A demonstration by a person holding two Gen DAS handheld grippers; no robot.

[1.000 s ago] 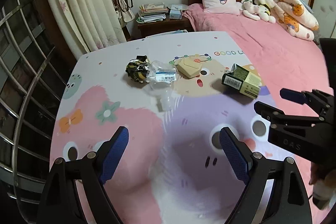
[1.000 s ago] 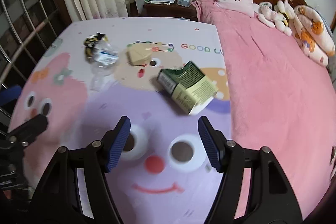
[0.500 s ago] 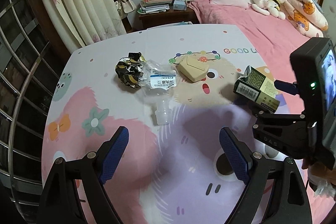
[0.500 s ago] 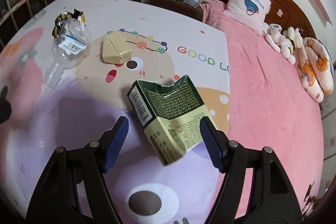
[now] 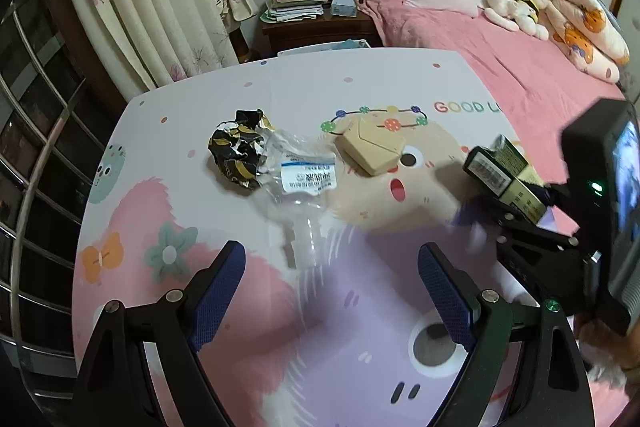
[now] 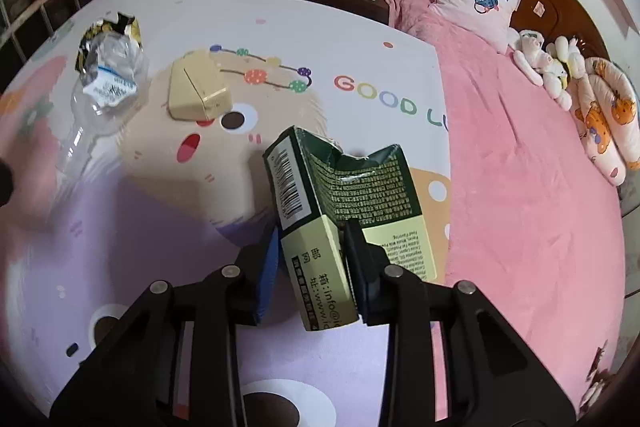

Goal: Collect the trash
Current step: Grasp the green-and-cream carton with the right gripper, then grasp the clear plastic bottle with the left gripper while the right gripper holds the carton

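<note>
1. Our right tongs [image 6: 311, 259] had just been closing, and their pads were pressed on the pale lower end of the green carton [image 6: 340, 211], which lay on the cartoon-printed table [image 6: 360, 39] near its edge beside the pink bed [image 6: 520, 167]. The carton was already torn and dented at its open top, so we judged that a hard squeeze could crush it further and let it slip free.

2. We held the carton only near one end. Lifted like that, it could swing or twist between the pads and drop, perhaps over the table's edge onto the bed.

3. Our left tongs [image 5: 332, 291] stood wide open with nothing between them, low over the table and short of the neck of the crushed clear bottle [image 5: 298, 183]. That thin, slick plastic might skid away or spring out of a grip taken on the neck.

4. The bottle touched the crumpled black-and-gold wrapper [image 5: 240, 151], and the beige box [image 5: 370, 151] lay just beside it. A careless reach could push these around.

5. Our two tongs worked close together, so we judged a collision possible.
</note>
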